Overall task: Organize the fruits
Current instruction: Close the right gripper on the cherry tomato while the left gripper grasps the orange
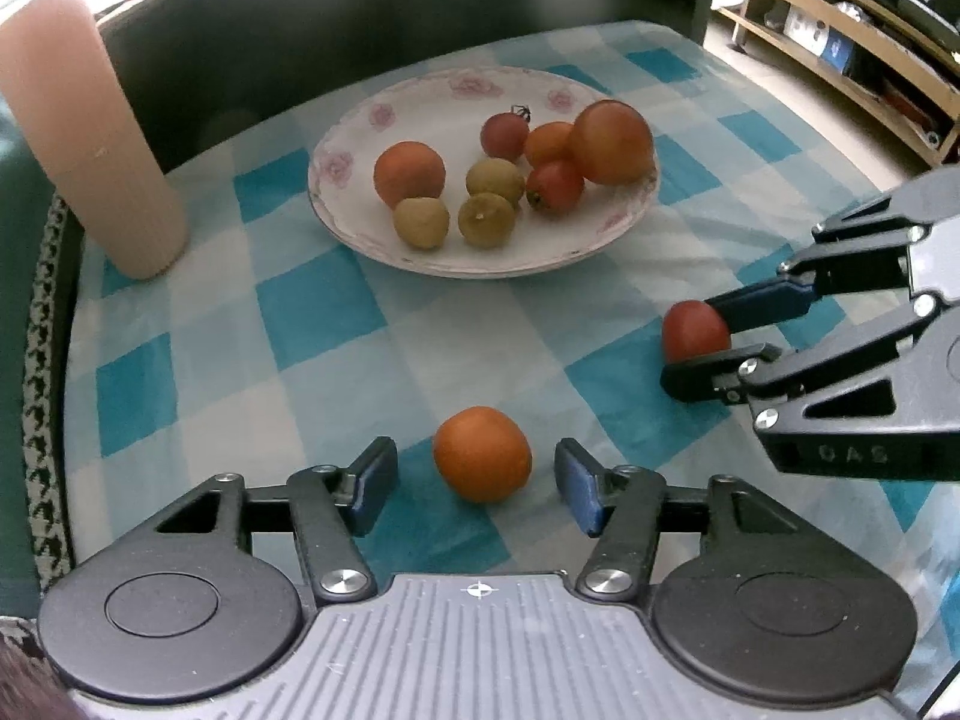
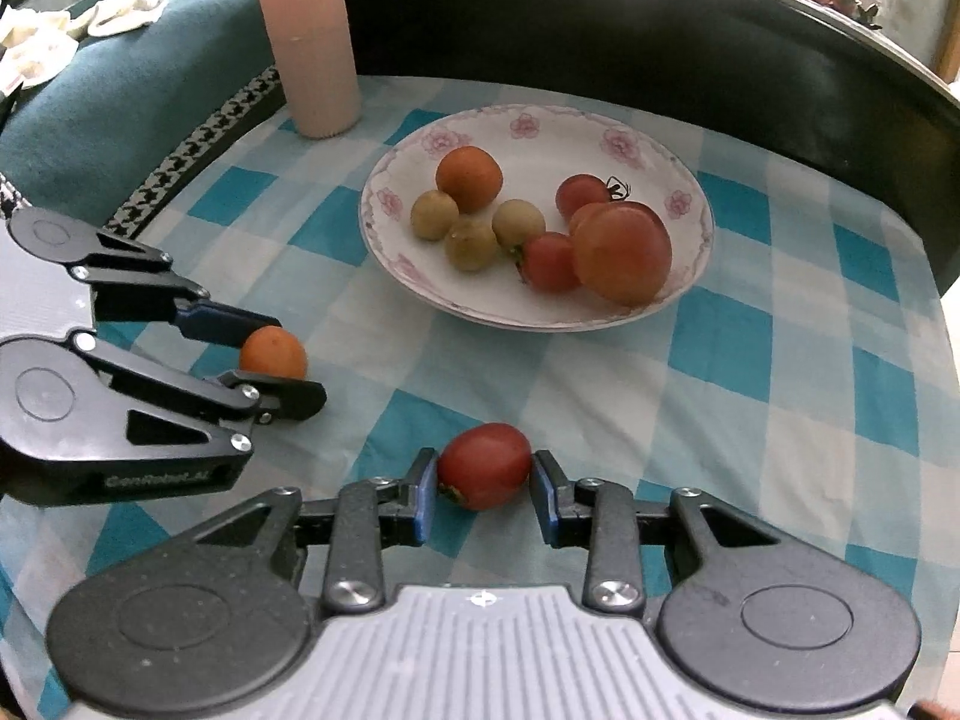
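On the blue checked cloth an orange tomato (image 1: 482, 454) lies between the fingers of my left gripper (image 1: 477, 483). The jaws stand open, with a gap on each side of the fruit. From the right wrist, the left gripper (image 2: 297, 360) shows around the same orange tomato (image 2: 273, 351). My right gripper (image 2: 483, 498) is shut on a red tomato (image 2: 485, 466), both blue pads against its sides. The left wrist view has the right gripper (image 1: 690, 339) and the red tomato (image 1: 696, 327) at the right. A flowered white plate (image 1: 336, 204) (image 2: 690, 180) holds several tomatoes and three yellow-green fruits.
A tall pink ribbed cylinder (image 1: 90, 132) (image 2: 309, 36) stands at the table's back left, near the plate. A dark curved seat back (image 2: 600, 18) runs behind the table. A teal cushion (image 2: 120, 78) lies to the left. Wooden shelves (image 1: 840, 42) stand at the far right.
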